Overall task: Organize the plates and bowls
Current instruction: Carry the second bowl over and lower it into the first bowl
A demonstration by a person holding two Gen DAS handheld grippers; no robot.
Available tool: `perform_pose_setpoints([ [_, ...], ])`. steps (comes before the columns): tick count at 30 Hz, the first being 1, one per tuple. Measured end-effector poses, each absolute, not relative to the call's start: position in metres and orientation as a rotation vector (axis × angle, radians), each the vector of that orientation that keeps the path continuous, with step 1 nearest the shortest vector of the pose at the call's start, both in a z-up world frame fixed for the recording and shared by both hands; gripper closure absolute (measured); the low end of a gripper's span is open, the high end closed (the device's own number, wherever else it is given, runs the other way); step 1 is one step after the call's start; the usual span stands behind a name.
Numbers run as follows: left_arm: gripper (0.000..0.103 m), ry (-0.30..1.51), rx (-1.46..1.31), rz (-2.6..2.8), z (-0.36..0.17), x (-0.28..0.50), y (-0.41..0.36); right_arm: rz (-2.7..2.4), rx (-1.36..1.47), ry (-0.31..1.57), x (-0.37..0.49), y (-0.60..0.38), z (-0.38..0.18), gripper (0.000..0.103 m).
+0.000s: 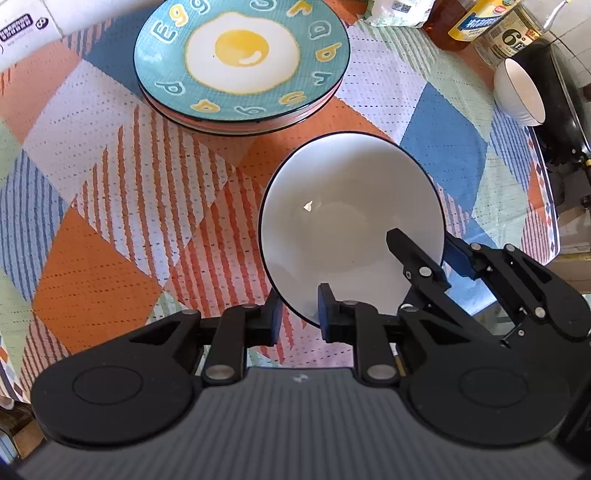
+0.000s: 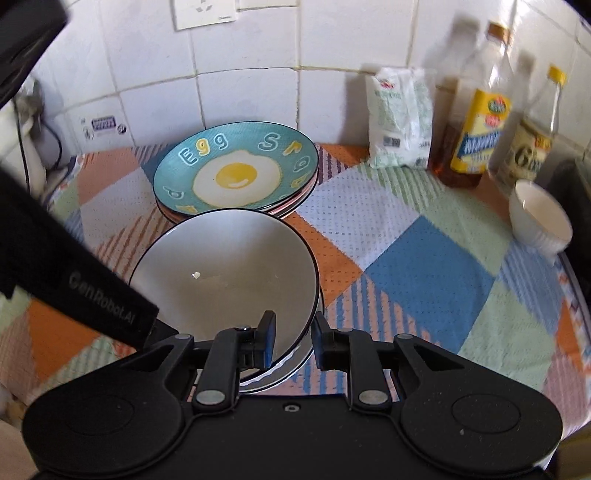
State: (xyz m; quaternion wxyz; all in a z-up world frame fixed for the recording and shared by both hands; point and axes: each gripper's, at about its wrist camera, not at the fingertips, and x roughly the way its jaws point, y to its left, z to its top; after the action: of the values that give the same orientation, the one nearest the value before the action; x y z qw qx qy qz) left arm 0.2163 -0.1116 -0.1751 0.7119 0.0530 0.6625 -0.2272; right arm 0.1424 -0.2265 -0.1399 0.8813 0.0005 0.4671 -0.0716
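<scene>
Two grippers: we hold both [image 1: 298, 317] [image 2: 293, 338] astride the white bowl's [image 1: 343, 218] rim, jaws parted.
Plates: egg-print stack [image 1: 242, 59] beyond.

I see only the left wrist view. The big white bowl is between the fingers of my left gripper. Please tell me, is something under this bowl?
Observer: Yes. The right wrist view shows the rims of more dishes directly beneath the white bowl.
Operator: And what is behind the egg plate?
Observer: A wall socket sits on the tiled wall, high above the egg plate.
</scene>
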Motion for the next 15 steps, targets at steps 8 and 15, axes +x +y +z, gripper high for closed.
perform_pose_setpoints([
  [8, 0.083, 1.473, 0.148, -0.516, -0.175, 0.221, -0.118, -0.181, -0.209, 0.964, 0.144, -0.210, -0.150, 0.079],
  [15, 0.078, 1.482, 0.133, -0.536, -0.164, 0.224, -0.111, -0.179, -0.168, 0.933, 0.139, -0.219, -0.140, 0.078],
])
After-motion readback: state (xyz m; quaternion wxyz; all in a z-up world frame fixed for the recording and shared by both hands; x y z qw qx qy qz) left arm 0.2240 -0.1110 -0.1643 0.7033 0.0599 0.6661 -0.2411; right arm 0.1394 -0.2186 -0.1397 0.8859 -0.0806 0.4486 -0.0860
